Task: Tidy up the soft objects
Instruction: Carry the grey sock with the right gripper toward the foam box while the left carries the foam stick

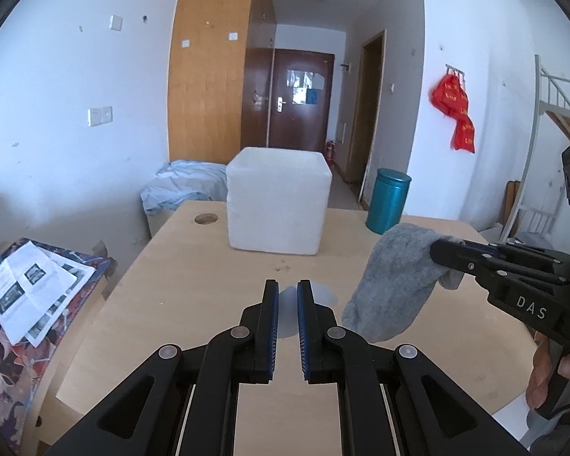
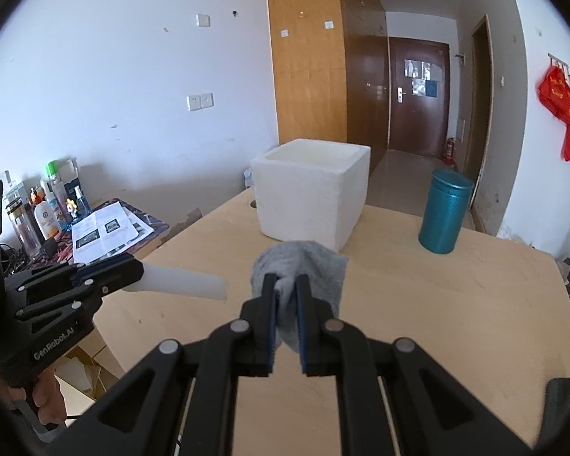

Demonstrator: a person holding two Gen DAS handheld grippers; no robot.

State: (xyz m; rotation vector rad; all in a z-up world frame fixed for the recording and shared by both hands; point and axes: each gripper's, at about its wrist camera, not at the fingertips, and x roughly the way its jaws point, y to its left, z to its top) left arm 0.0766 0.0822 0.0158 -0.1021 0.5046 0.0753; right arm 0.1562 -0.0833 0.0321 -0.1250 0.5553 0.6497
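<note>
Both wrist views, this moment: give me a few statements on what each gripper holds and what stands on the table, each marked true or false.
1. The right gripper is shut on a grey cloth. True.
2. The left gripper is empty. False: it holds a whitish translucent piece.
3. The white foam box is open at the top. True.
4. The teal canister lies on its side. False: it stands upright on the table.
5. The cloth is already in the box. False: it hangs from the gripper.
</note>
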